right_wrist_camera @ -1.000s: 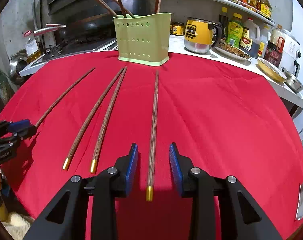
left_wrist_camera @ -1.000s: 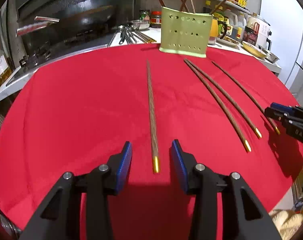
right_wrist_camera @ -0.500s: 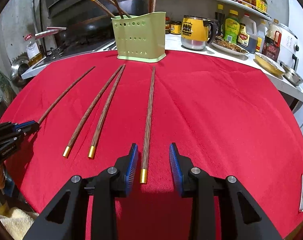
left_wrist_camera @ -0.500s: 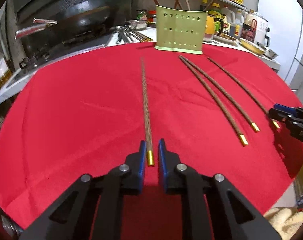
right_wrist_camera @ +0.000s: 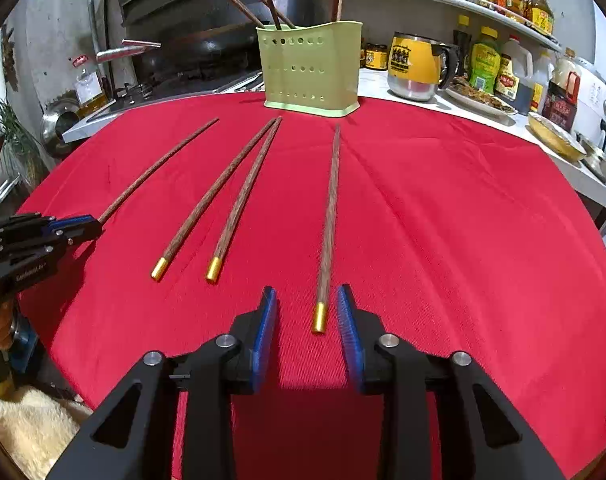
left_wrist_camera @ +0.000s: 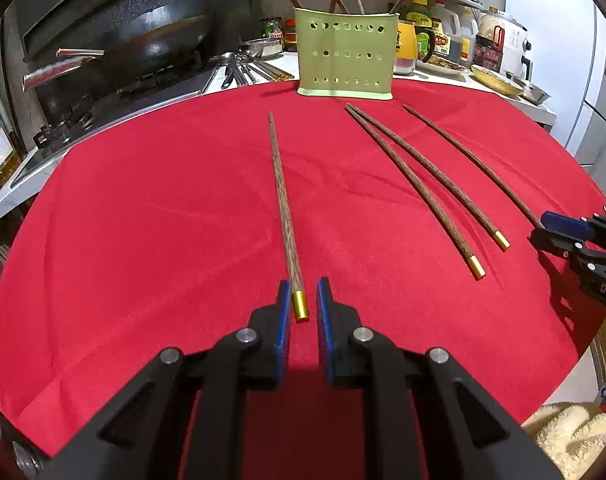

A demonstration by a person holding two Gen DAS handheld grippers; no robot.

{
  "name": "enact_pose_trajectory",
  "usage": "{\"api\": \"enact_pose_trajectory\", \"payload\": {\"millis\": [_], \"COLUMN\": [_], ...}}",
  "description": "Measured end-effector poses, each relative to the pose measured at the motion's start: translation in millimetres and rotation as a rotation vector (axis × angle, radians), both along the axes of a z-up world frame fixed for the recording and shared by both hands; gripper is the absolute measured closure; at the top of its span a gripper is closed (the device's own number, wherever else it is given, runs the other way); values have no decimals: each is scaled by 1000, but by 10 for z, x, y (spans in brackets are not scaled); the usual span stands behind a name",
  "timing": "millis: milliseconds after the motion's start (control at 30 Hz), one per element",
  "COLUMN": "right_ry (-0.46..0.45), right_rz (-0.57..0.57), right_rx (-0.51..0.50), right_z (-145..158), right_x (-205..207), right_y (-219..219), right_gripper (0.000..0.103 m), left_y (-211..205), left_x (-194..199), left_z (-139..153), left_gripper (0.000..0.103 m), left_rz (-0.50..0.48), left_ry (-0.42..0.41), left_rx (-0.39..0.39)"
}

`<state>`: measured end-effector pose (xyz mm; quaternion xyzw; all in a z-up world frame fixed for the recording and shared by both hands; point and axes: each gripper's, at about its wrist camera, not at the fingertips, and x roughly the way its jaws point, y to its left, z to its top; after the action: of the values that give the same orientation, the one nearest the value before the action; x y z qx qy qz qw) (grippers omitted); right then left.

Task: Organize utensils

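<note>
Wooden chopsticks sit inside just-closing jaws of left gripper and right gripper.

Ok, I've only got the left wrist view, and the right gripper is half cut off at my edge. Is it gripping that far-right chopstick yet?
Observer: Not yet. In the right wrist view the right gripper straddles the gold cap of the far-right chopstick. Its jaws have just been closing, but red cloth shows on both sides of the cap.
Operator: Is the cap centred between the pads?
Observer: Not quite. It sits nearer the pad on the picture's right, and the gap on the other side is clearly wider.
</note>
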<state>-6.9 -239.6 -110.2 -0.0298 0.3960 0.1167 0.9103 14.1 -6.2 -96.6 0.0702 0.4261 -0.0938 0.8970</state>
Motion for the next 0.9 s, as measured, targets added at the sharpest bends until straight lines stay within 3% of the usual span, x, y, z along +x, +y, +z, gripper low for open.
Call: {"api": "enact_pose_trajectory", "payload": {"millis": [33, 100, 267, 400, 433, 533, 667, 900], "right_ry": [-4, -7, -48, -57, -65, -55, -90, -219], "right_rz": [-9, -25, -26, -47, -53, -66, -66, -67], "right_rx": [3, 18, -39, -2, 6, 47, 33, 68], "right_z": [-1, -10, -25, -45, -53, -41, 93, 604], "right_x": [-11, -21, -62, -53, -52, -27, -42, -104], "right_y": [-18, -50, 33, -15, -22, -43, -46, -112], "right_gripper": [87, 92, 91, 92, 96, 96, 96, 96], "left_y": [3, 7, -67, -75, -76, 2, 57, 207], "left_x": [0, 4, 7, 10, 16, 44, -13, -92], "left_z": [-1, -5, -27, -34, -33, 3, 218, 798], "left_gripper": [90, 90, 90, 91, 95, 96, 96, 96], "left_rz": [-1, -1, -14, -12, -11, -7, -2, 14], "left_ry": [-1, -4, -35, -50, -54, -35, -113, -279], "left_rx": [-3, -10, 12, 11, 16, -46, -45, -96]}}
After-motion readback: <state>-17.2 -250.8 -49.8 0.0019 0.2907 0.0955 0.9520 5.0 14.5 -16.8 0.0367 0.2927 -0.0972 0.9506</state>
